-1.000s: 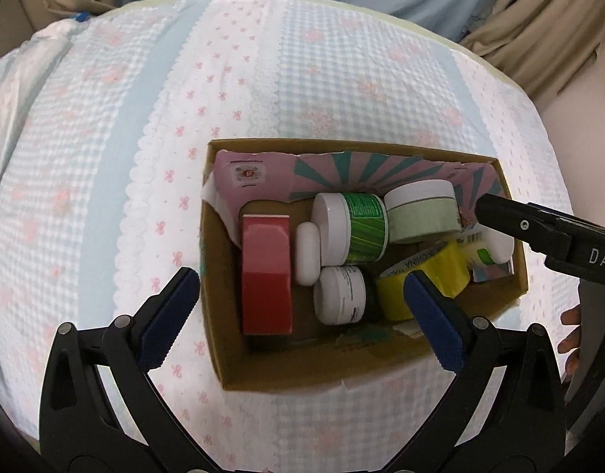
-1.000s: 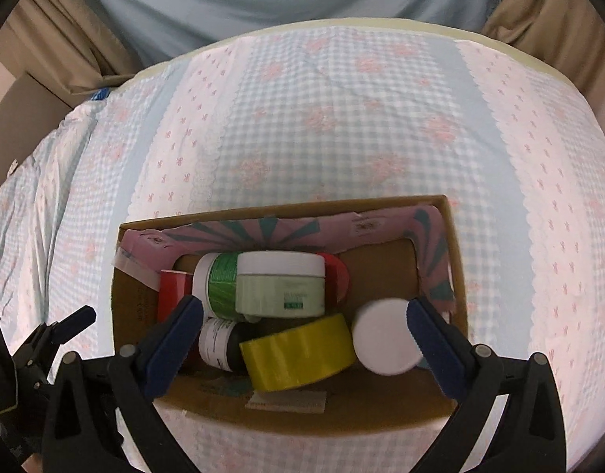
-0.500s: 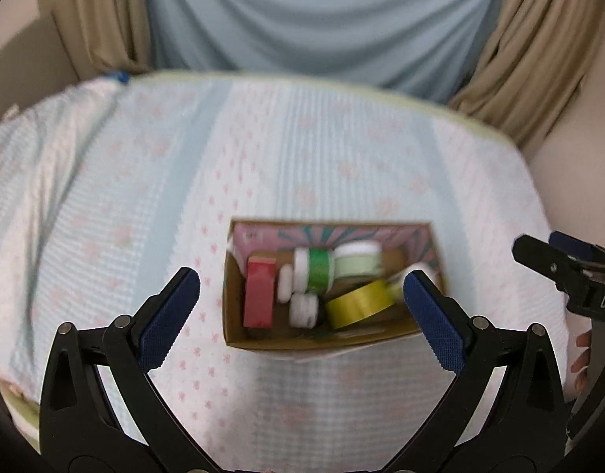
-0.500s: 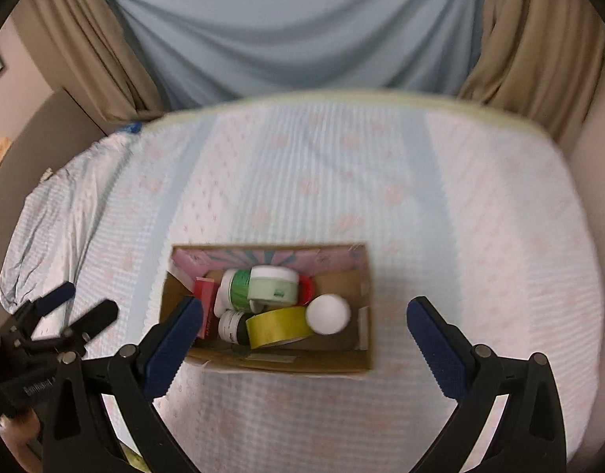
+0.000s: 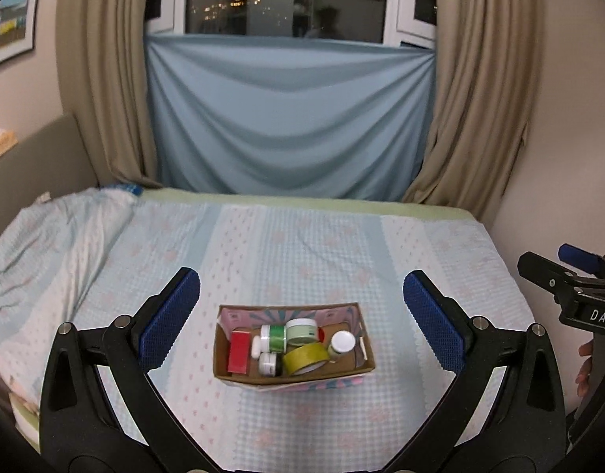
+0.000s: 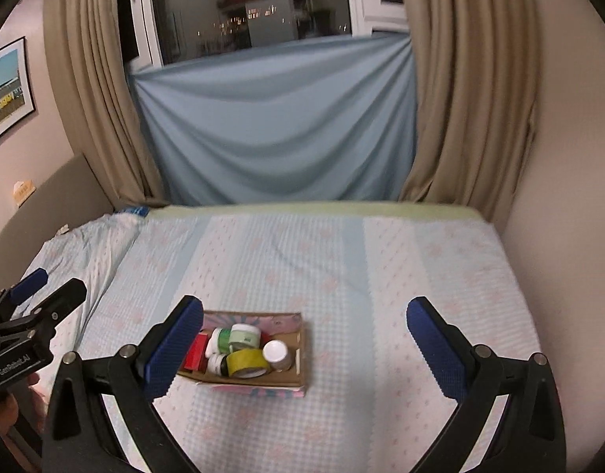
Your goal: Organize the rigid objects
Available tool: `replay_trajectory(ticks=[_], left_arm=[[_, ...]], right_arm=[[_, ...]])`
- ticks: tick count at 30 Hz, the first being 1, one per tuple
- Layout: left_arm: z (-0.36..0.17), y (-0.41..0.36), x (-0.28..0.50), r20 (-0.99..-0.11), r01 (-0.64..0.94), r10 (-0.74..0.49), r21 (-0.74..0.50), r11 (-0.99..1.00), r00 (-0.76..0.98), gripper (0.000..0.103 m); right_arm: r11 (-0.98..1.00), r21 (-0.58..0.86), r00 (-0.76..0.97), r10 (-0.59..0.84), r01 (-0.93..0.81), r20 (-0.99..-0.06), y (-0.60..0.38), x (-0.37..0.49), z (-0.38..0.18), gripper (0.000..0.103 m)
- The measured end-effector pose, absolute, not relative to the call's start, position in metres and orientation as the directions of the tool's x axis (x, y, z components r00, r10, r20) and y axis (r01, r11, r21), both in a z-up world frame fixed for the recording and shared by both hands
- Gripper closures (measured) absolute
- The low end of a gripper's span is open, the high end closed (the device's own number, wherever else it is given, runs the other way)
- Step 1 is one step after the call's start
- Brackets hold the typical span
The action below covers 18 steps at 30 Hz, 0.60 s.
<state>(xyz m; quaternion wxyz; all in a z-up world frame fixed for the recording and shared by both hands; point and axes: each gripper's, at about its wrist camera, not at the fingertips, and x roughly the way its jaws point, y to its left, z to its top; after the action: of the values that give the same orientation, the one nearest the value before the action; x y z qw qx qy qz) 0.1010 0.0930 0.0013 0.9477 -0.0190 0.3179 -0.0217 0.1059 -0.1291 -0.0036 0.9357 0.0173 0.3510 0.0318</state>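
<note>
A cardboard box (image 5: 365,356) sits on the bed in the left wrist view and holds a red box (image 5: 239,351), a yellow tape roll (image 5: 305,358), a green-labelled jar (image 5: 278,337), a pale green jar (image 5: 301,331) and a white-capped bottle (image 5: 343,342). The box (image 6: 302,358) also shows in the right wrist view with the tape roll (image 6: 246,360). My left gripper (image 5: 301,317) is open and empty, well back from the box. My right gripper (image 6: 304,345) is open and empty, also held back.
The bed has a blue checked sheet (image 5: 302,244) with a crumpled part at the left (image 5: 46,244). A blue cloth (image 5: 286,118) and beige curtains (image 5: 472,118) hang behind. A wall (image 6: 559,236) stands close on the right.
Both grippers have pulled up and back from just over the box, so the box looks small and the window and curtains have come into view. Both stay open.
</note>
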Motion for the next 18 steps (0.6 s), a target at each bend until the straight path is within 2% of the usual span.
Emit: replay_trajectory(ticks=[18], left_arm=[[0.009,0.059,0.061,-0.575,0.060,-0.078,-0.051,0.997,0.814,0.000]], right_arm=[[1.000,0.024,0.804,0.005,0.011,-0.595,-0.161,0.055,0.007,0.000]])
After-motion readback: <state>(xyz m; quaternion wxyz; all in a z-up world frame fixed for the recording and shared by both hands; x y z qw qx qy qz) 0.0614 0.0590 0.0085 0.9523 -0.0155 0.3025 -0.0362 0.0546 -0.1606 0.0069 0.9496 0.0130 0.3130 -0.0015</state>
